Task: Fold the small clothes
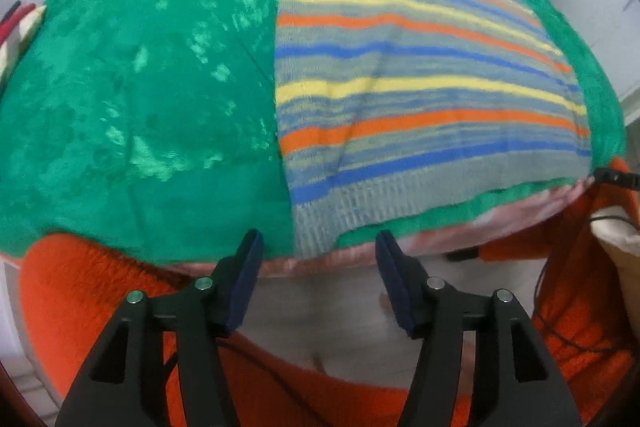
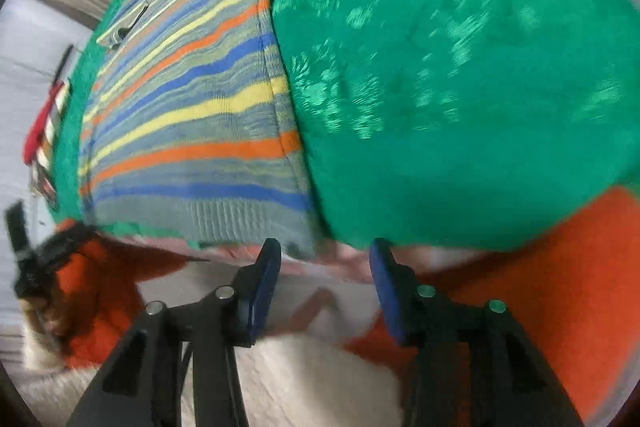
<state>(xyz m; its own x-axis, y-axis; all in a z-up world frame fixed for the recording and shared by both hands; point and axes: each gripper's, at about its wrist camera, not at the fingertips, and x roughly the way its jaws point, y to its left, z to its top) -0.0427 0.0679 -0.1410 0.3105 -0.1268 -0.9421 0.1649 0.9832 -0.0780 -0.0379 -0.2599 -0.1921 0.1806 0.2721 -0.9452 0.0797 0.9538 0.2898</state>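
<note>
1. Left gripper [image 1: 319,247]: jaws stand apart with nothing between them. They hang just off the near edge of the bed, tips pointing down over the pale gap in front of the person's orange clothing [image 1: 100,291].

2. Right gripper [image 2: 323,255]: jaws parted too, and empty. Same story here, with the tips over the near edge of the bed and no cloth between the pads.

3. Straight ahead of both sits the striped sweater [image 1: 420,87], laid flat on the green blanket [image 1: 132,99]. Its grey ribbed hem [image 1: 360,203] is the nearest part, lying along the blanket's near edge.

4. The key relation: in the left view the hem runs from just beyond the jaws off to the right, with the sweater's left side edge lined up above the gap between the fingers. In the right view the hem's other corner sits just past the left finger, and the garment spreads away to the left.

5. So each gripper faces its own hem corner. The sweater's long axis runs away from the person, collar end far, with something folded lying across the far end; I can't tell whether it's the sleeves.

6. My read: neither hand is clearly nearer, and a two-handed pinch on the hem corners looks the likely call.
</note>
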